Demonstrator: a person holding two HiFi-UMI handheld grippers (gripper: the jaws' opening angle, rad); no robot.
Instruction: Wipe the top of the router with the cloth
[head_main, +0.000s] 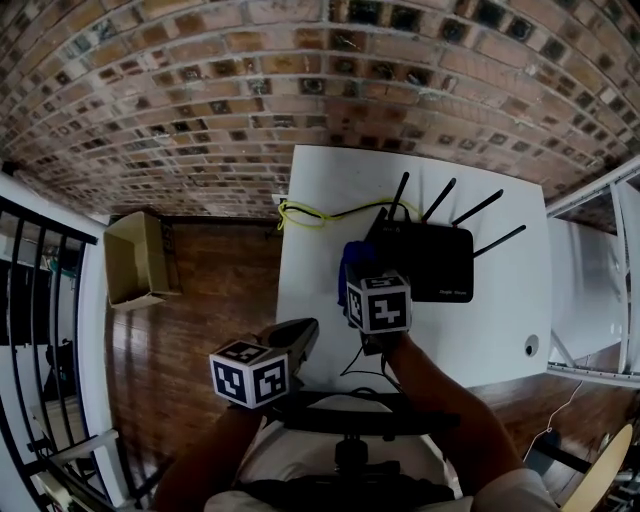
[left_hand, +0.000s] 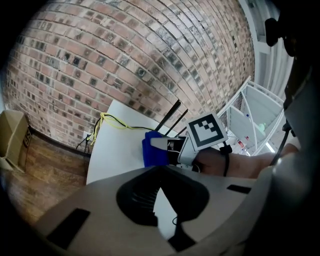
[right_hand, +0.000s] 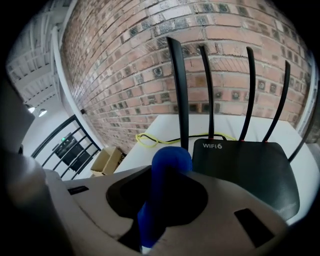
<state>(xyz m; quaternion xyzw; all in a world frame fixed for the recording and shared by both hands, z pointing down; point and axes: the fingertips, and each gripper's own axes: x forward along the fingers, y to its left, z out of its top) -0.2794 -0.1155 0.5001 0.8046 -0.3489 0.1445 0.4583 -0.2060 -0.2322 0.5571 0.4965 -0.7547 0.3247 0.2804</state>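
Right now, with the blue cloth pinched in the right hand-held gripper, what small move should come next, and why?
Probably shift the right hand-held gripper rightward and down onto the router: its blue cloth is gripped but hangs beside the router's left edge, not on its top.

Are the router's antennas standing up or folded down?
Standing up: four antennas rise from the router's back edge, fanned slightly apart.

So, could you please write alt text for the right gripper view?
A blue cloth is clamped in the jaws of the right gripper, close before a black router with four upright antennas. The router stands on a white table before a brick wall, a yellow cable behind it.
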